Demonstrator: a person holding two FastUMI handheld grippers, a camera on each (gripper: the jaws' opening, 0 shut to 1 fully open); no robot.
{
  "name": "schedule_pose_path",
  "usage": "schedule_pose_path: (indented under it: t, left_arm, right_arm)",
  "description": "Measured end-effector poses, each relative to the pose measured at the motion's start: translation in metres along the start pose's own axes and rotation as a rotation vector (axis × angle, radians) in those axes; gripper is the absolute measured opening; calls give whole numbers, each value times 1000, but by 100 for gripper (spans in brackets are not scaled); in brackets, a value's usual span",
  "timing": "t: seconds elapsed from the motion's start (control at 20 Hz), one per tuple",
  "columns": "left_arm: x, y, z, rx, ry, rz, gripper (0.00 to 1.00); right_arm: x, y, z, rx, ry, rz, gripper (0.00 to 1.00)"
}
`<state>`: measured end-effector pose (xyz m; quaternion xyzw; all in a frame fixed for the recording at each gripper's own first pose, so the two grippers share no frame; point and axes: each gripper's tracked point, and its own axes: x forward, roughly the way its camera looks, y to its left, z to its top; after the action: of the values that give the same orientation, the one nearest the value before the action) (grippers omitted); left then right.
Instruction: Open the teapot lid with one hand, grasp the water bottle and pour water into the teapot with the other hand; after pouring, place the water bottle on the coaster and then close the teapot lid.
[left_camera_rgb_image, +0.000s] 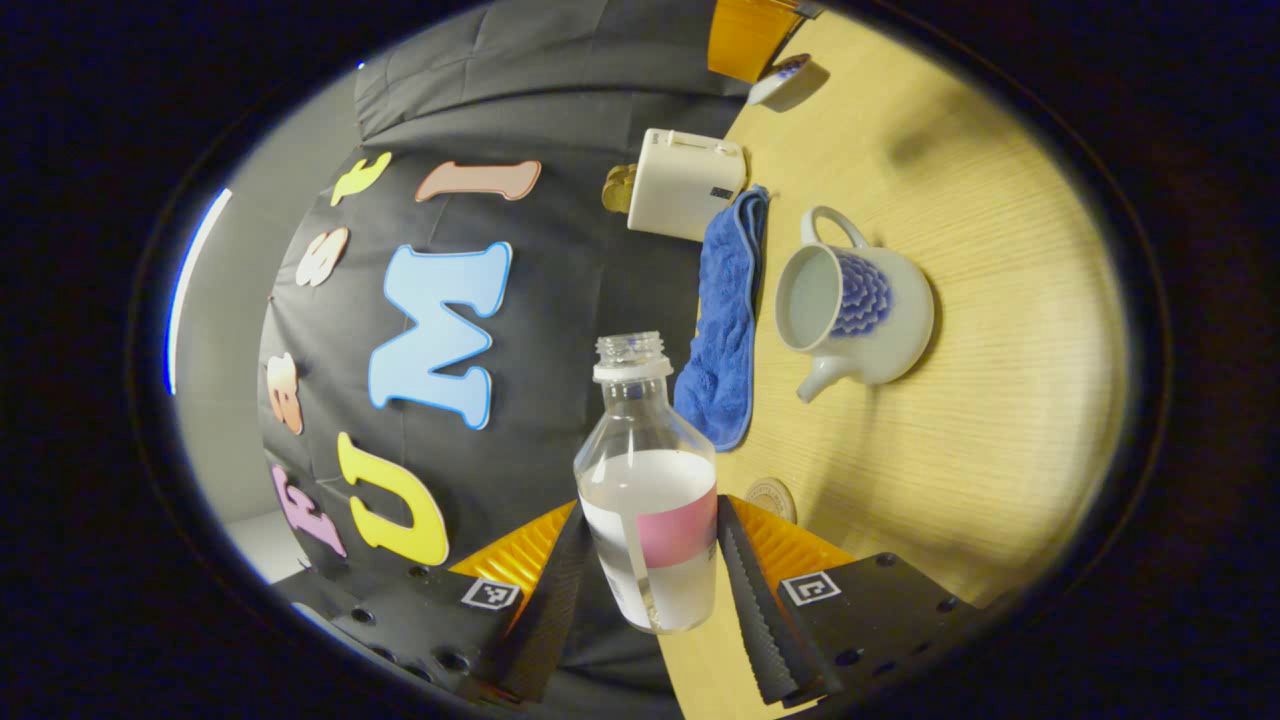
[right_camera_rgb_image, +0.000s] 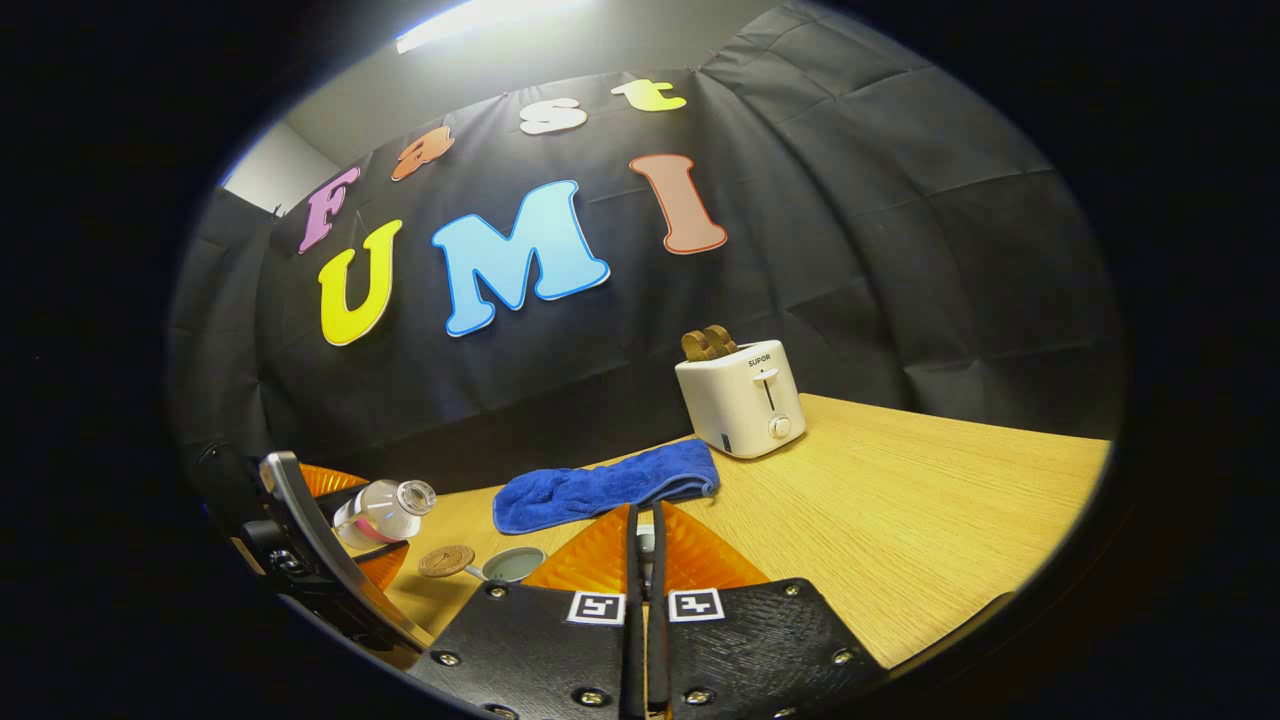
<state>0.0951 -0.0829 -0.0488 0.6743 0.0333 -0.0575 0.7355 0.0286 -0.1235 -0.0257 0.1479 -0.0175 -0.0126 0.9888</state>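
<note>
Now left gripper (left_camera_rgb_image: 655, 570) fingers pinching the uncapped water bottle (left_camera_rgb_image: 650, 500) between them, tilting beside the open teapot (left_camera_rgb_image: 860, 305) sitting on the tabletop (left_camera_rgb_image: 1000, 420), right gripper (right_camera_rgb_image: 645, 560) fingers pressing nearly together, whether gripping anything unclear.

Open tabletop (right_camera_rgb_image: 920, 500) right of the toaster (right_camera_rgb_image: 741, 398). Blue towel (left_camera_rgb_image: 728, 320) lies just beside the teapot (left_camera_rgb_image: 860, 305), toaster behind it. Teapot mouth uncovered. Coaster (left_camera_rgb_image: 771, 497) sits near the left gripper (left_camera_rgb_image: 650, 585) fingers; bare wood beyond.
</note>
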Motion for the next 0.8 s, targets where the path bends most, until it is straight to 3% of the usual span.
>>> schedule_pose_path:
  t: [0.8]
  left_arm:
    - [3,9,10,344,-41,-9,88]
  right_arm:
    - [-3,-4,3,21,-15,-6,2]
